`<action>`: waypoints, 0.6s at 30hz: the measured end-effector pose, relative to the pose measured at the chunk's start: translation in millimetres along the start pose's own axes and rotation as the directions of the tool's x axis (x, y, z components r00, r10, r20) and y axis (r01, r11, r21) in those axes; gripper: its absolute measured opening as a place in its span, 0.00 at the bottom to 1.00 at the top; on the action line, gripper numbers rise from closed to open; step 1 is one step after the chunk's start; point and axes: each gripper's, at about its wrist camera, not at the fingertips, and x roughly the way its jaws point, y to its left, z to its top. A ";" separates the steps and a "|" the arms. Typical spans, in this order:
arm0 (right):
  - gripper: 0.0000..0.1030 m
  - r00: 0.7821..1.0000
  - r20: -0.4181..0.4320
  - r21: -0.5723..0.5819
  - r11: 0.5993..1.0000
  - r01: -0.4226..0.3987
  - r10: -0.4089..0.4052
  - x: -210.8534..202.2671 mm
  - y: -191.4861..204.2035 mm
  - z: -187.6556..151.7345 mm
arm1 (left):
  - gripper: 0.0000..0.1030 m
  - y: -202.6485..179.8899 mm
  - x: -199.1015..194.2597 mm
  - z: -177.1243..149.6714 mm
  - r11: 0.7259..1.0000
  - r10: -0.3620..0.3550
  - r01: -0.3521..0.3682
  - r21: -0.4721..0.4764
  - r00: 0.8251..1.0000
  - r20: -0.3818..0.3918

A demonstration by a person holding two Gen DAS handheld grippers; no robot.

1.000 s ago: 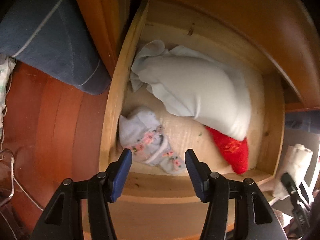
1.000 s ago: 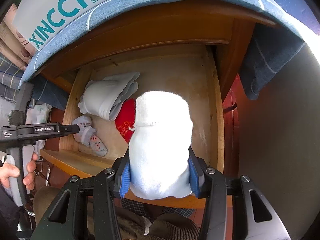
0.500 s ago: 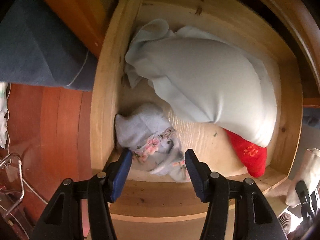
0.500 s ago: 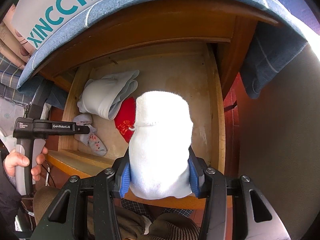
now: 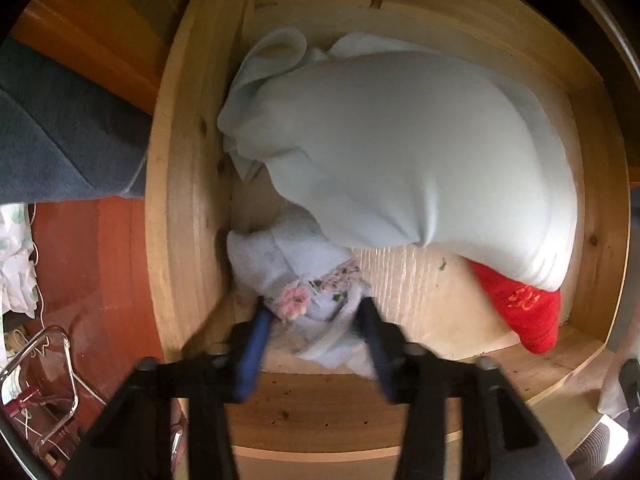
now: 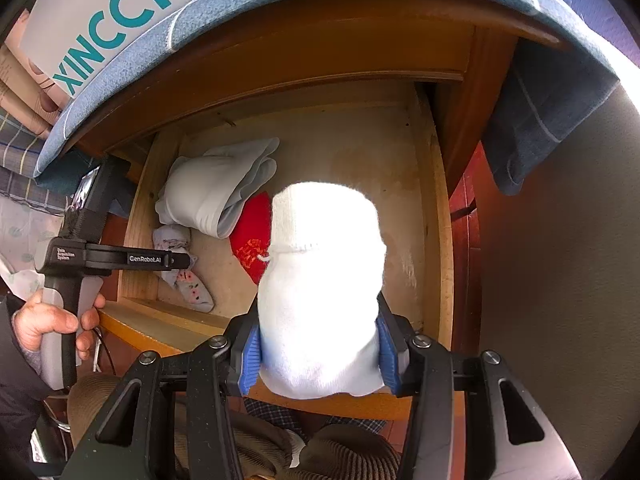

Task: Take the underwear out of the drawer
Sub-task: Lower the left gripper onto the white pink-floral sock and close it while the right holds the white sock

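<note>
The open wooden drawer (image 5: 188, 184) holds a large pale garment (image 5: 400, 152), a red piece (image 5: 524, 312) and a small light-blue floral underwear (image 5: 304, 276) in the front left corner. My left gripper (image 5: 314, 324) is open, its blue fingers straddling the floral underwear from above, blurred by motion. In the right wrist view the left gripper (image 6: 182, 262) reaches over the floral underwear (image 6: 188, 280). My right gripper (image 6: 318, 354) is shut on a rolled white cloth (image 6: 320, 280) held above the drawer's front edge (image 6: 168, 328).
A blue towel (image 6: 540, 120) drapes over the cabinet top under a white shoe box (image 6: 120, 4). A clear hanger (image 5: 52, 380) lies on the red-brown floor left of the drawer. The person's legs (image 6: 320, 452) are below the drawer front.
My left gripper has moved forward and down into the drawer, its fingers now around the floral underwear. My right gripper has kept still, holding the white cloth.
</note>
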 end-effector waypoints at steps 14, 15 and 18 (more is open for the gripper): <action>0.43 1.000 0.002 0.017 1.000 -0.013 0.013 0.5 -2.2 -0.6 | 0.22 14.9 -25.4 -30.8 0.998 -0.061 0.063 -0.029 0.995 0.081; 0.43 1.000 0.000 0.016 1.000 -0.014 0.014 1.0 -1.8 -0.7 | 0.22 13.2 -27.9 -36.4 0.997 -0.067 0.070 -0.029 0.994 0.088; 0.43 1.000 0.000 0.014 1.000 -0.011 0.011 1.3 -1.9 -0.4 | 0.22 18.6 -38.9 -48.5 0.995 -0.096 0.100 -0.027 0.988 0.123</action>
